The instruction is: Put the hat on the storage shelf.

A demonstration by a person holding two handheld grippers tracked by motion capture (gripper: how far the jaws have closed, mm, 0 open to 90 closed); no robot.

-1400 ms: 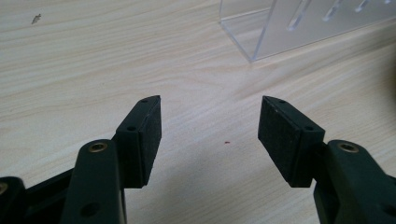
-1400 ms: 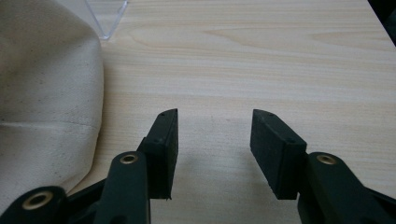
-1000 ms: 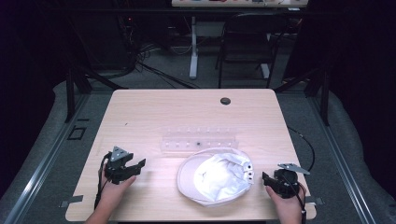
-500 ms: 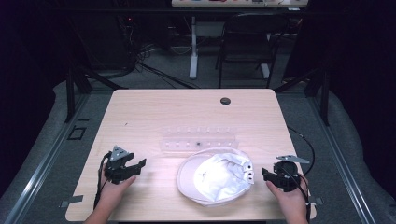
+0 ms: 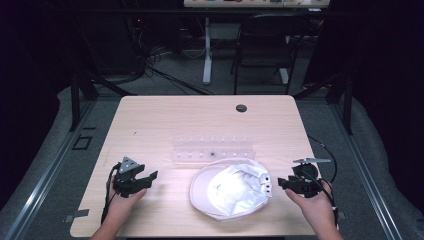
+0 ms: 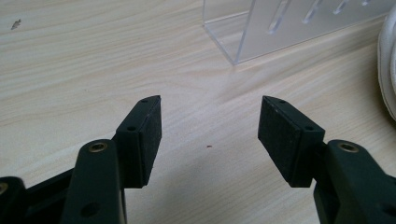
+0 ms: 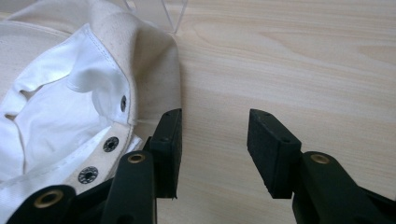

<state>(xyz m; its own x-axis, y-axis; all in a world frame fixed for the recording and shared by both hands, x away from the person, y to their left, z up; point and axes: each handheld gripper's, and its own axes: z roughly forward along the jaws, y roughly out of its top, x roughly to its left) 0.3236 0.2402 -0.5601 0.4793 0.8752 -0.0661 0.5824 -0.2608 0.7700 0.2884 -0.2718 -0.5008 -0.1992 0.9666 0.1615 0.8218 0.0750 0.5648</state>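
Observation:
A white cloth hat [image 5: 231, 187] lies upside down on the wooden table [image 5: 200, 125], near its front edge. Its brim and dark snap buttons appear at the left of the right gripper view [image 7: 100, 93]. My right gripper [image 5: 284, 183] rests just right of the hat, open, with bare wood between its jaws [image 7: 214, 140]. My left gripper [image 5: 148, 179] sits at the front left, open, pointing toward the hat over bare wood [image 6: 210, 126]. A clear plastic rack [image 5: 214, 149] stands behind the hat, and its corner shows in the left gripper view [image 6: 280, 28].
A small dark round hole [image 5: 241, 108] marks the table's far side. A chair [image 5: 265, 45] and a desk leg [image 5: 206, 50] stand beyond the table. Cables trail from both grippers over the table's edges.
The right gripper has shifted slightly right and away from the hat's edge. The left gripper has stayed in place.

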